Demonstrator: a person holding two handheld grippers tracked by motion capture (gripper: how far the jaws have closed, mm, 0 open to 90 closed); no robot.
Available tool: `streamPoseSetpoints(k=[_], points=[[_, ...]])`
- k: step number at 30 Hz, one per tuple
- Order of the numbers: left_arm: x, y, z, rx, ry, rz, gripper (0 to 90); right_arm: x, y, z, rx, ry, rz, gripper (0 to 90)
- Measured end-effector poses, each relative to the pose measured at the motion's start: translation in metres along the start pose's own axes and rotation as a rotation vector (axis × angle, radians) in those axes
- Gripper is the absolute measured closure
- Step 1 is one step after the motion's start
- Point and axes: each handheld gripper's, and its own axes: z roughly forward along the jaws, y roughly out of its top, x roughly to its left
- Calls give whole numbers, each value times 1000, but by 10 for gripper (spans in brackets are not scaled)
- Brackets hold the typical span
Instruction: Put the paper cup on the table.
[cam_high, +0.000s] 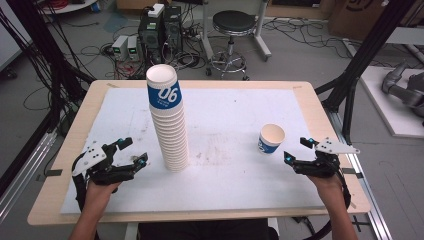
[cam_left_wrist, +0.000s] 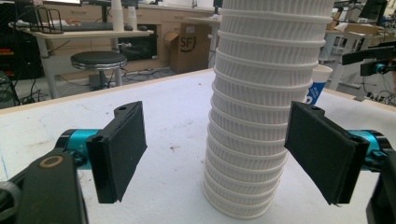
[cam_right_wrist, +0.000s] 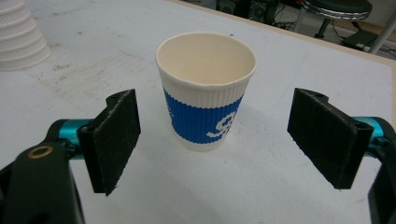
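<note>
High view: cup stack (cam_high: 169, 125) upright, axis vertical.

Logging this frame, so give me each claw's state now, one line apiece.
Left claw: open, holding nothing, facing the cup stack.
Right claw: open, holding nothing, facing the single cup.

Left gripper (cam_high: 134, 151): held low at left, fingers (cam_left_wrist: 119, 156) spread wide, nothing pressed between pads. Right gripper (cam_high: 297, 150): held low at right, fingers (cam_right_wrist: 112, 140) equally apart, empty. Both forearms enter from the bottom edge, grippers pointing inward.
</note>
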Motion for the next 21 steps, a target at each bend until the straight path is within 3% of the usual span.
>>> streamPoseSetpoints(k=[21], points=[[4, -3, -1, 1, 22, -20, 203, 4, 3, 2, -21, 6, -11, 173]])
